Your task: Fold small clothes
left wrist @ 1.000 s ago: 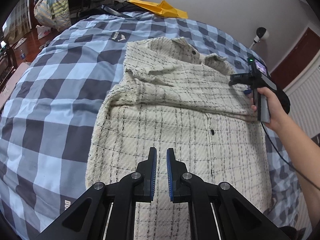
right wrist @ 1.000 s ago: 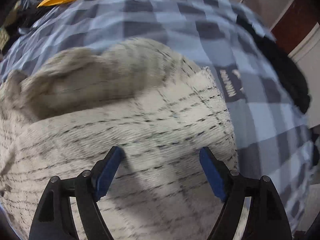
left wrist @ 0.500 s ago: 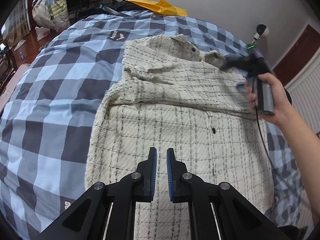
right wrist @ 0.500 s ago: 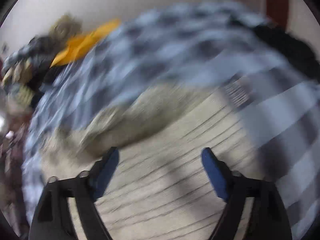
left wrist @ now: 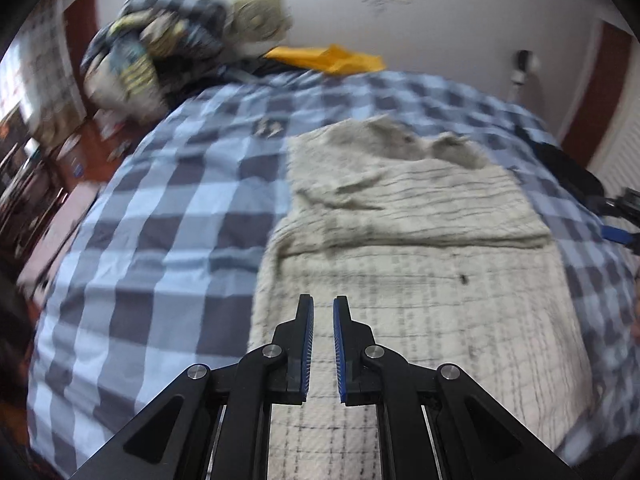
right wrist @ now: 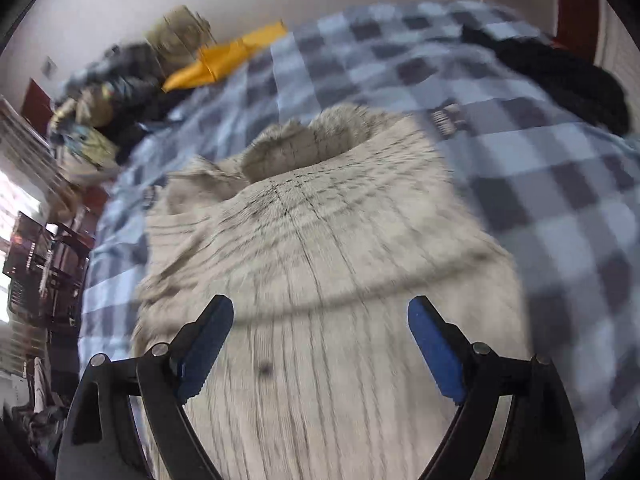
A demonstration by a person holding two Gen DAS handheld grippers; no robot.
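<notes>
A cream shirt with thin black checks (left wrist: 404,248) lies flat on the blue checked bed, both sleeves folded across its chest, collar at the far end. It also shows in the right wrist view (right wrist: 328,264). My left gripper (left wrist: 323,312) hovers above the shirt's lower left part, its jaws nearly together with a narrow gap and nothing between them. My right gripper (right wrist: 320,344) is open and empty above the shirt's lower half. Its tip (left wrist: 618,216) shows at the right edge of the left wrist view, off the shirt.
The blue checked bedcover (left wrist: 168,208) surrounds the shirt. A yellow cloth (left wrist: 332,58) and a pile of clothes (left wrist: 160,52) lie at the far end. A black garment (right wrist: 560,76) lies at the bed's right edge. A floor and furniture (left wrist: 36,168) lie left.
My right gripper pulled back from the shirt's shoulder toward its lower half and off to the right. My left gripper tilted up and drew back slightly. The shirt stayed put.
</notes>
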